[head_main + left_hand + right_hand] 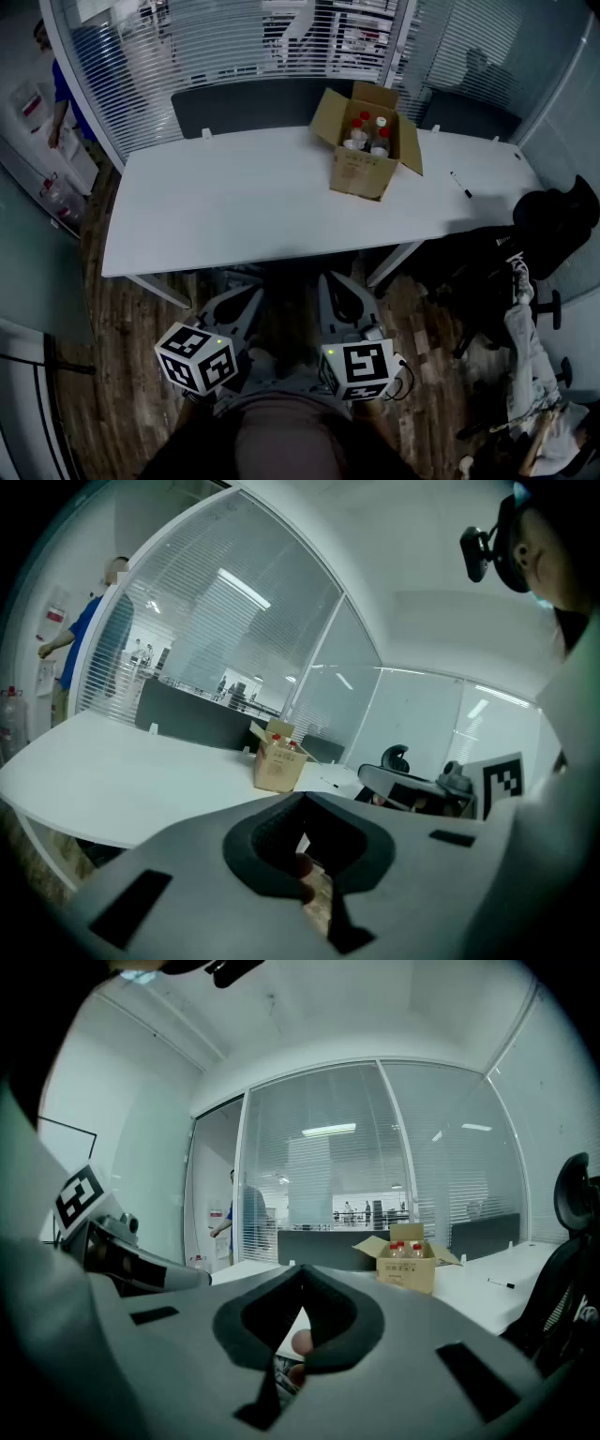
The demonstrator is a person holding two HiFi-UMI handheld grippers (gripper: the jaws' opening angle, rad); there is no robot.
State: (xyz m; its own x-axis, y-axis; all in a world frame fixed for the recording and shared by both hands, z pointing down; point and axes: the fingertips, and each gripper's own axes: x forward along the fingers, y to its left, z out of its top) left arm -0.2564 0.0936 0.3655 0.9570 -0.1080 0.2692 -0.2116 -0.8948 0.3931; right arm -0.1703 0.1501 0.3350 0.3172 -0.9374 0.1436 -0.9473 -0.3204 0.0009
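Head view: left gripper (pixel 239 305), right gripper (pixel 342 298) both clenched empty, low by body - bottles (pixel 366 131) untouched in cardboard box (pixel 361 176), well apart.

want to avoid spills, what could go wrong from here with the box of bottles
The box sits far across the table, so a long reach could shove or tip it. The bottles stand close together, leaving little room for jaws. The left gripper and right gripper are both shut; pushing in like that might knock a bottle over.
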